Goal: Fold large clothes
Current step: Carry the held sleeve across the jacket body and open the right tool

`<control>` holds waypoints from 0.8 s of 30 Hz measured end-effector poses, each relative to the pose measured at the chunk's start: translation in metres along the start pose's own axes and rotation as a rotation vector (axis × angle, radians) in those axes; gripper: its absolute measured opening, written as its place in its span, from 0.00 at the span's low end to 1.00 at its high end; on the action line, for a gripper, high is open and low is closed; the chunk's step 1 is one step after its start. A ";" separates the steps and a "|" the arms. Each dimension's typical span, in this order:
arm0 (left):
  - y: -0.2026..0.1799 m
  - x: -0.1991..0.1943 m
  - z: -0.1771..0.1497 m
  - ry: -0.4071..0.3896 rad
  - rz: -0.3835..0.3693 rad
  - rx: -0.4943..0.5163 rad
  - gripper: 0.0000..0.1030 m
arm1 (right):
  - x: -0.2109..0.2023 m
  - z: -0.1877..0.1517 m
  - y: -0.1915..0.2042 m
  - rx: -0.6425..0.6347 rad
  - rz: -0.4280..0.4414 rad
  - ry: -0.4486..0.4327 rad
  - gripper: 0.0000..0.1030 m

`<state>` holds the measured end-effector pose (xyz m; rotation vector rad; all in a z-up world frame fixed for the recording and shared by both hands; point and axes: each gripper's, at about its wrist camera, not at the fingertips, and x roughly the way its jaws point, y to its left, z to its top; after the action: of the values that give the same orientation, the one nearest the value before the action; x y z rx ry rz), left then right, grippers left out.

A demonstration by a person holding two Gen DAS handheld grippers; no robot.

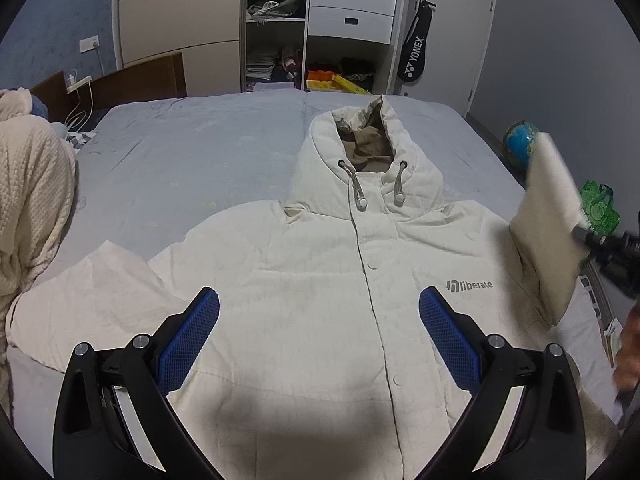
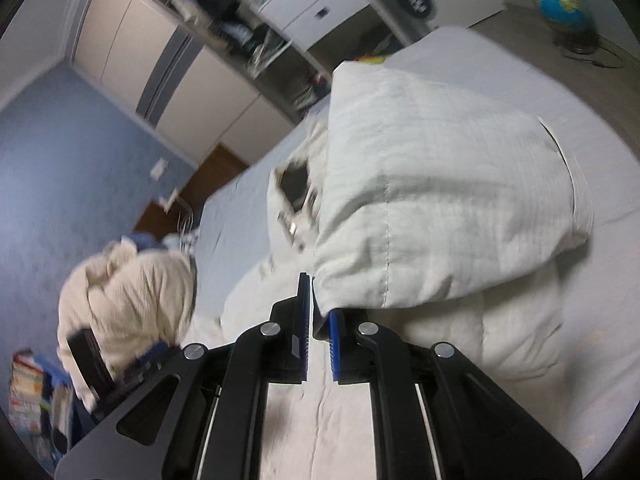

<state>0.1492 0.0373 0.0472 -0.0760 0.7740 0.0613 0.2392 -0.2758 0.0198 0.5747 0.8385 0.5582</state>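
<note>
A cream hooded jacket (image 1: 320,280) with a "liberate" logo lies face up on the blue bed (image 1: 192,152), hood toward the wardrobe. My left gripper (image 1: 319,308) hovers above the jacket's chest, open and empty, blue pads wide apart. My right gripper (image 2: 319,300) is shut on the cuff of the jacket's right-hand sleeve (image 2: 440,200) and holds it lifted off the bed. That raised sleeve (image 1: 548,220) and the right gripper (image 1: 584,236) also show at the right edge of the left wrist view. The other sleeve (image 1: 88,300) lies flat to the left.
A cream knitted blanket (image 1: 28,200) is heaped on the bed's left side. An open wardrobe with white drawers (image 1: 352,12) stands behind the bed. A globe (image 1: 520,148) and a green bag (image 1: 600,208) sit on the floor to the right.
</note>
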 end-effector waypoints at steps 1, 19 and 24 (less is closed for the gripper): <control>-0.001 0.001 0.000 0.003 0.002 0.001 0.94 | 0.008 -0.007 0.005 -0.017 -0.001 0.025 0.06; -0.024 0.026 -0.014 0.087 -0.008 0.072 0.94 | 0.062 -0.097 -0.002 -0.114 -0.153 0.268 0.46; -0.044 0.033 -0.019 0.100 -0.047 0.096 0.94 | 0.016 -0.091 -0.010 -0.040 -0.242 0.117 0.53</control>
<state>0.1634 -0.0070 0.0129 -0.0063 0.8732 -0.0244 0.1771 -0.2498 -0.0445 0.3995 0.9902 0.3884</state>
